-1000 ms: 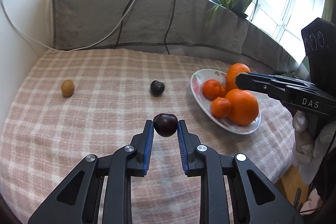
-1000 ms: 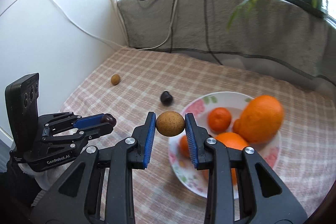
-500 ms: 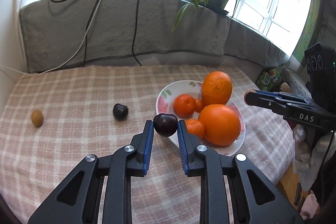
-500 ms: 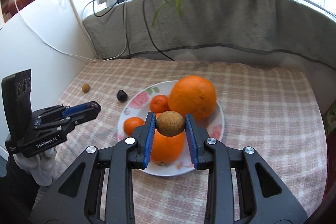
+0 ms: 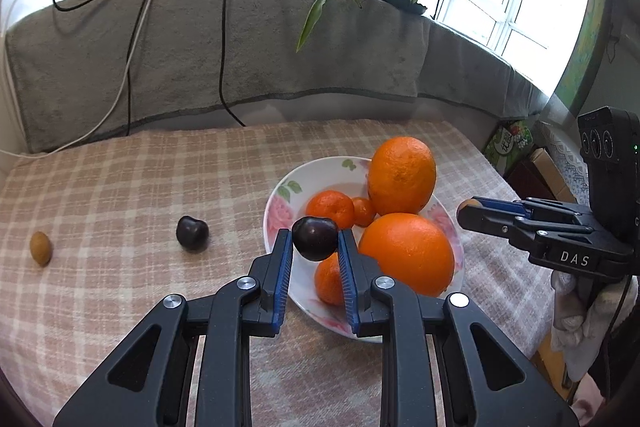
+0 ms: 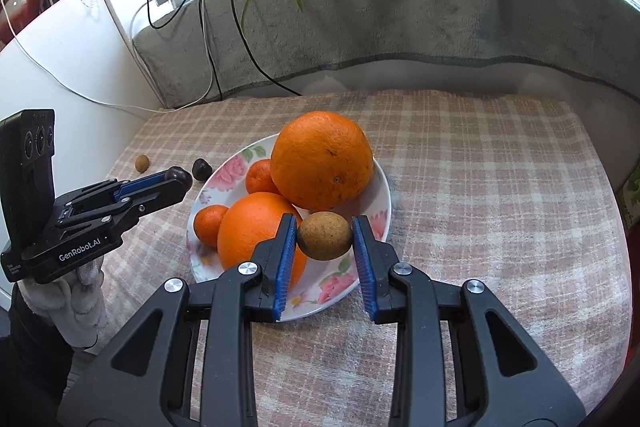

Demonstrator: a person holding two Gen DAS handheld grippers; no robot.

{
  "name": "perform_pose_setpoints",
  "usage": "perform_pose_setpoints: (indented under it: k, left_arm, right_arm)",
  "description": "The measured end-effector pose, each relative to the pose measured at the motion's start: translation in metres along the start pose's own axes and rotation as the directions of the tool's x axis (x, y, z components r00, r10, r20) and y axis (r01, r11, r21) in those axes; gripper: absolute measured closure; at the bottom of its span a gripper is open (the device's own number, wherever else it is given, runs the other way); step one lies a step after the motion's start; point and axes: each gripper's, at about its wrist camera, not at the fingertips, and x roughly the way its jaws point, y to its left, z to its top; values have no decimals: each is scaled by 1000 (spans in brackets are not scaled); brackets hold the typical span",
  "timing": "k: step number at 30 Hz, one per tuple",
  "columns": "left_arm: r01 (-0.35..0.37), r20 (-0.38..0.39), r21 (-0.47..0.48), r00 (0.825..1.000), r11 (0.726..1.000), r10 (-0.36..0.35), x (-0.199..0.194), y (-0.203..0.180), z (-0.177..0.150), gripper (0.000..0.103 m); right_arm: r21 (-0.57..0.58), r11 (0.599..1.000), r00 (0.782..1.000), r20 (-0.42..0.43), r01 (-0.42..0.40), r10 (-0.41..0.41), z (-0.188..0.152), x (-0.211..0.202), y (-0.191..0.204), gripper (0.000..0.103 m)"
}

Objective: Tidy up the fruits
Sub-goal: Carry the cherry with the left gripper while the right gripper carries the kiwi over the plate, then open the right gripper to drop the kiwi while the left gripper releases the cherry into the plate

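While both grippers hover over the plate (image 5: 276,215), left fingers (image 5: 285,263) pinch one cherry (image 5: 315,238), right fingers (image 6: 285,251) one longan (image 6: 324,235); two oranges (image 6: 322,159) and three tangerines (image 5: 330,209) sit inside.

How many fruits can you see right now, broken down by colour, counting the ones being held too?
Orange: 5, two large oranges and three small mandarins, all on the plate.
Dark purple: 2, one in the left gripper, one on the cloth.
Brown: 2, one in the right gripper, one on the cloth.
Total: 9.
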Motion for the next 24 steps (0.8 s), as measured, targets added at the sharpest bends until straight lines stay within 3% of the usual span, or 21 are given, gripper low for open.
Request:
perform_pose_setpoints:
  k: [18, 24]
  left_arm:
    - [12, -3, 22, 1000, 1000, -12, 4, -6, 5, 81]
    - [17, 1, 25, 1000, 1000, -17, 3, -6, 7, 80]
  right_arm:
    - [-8, 1000, 1000, -10, -26, 26, 1, 5, 6, 73]
    - [-10, 1000, 1000, -11, -29, 29, 1, 5, 7, 67]
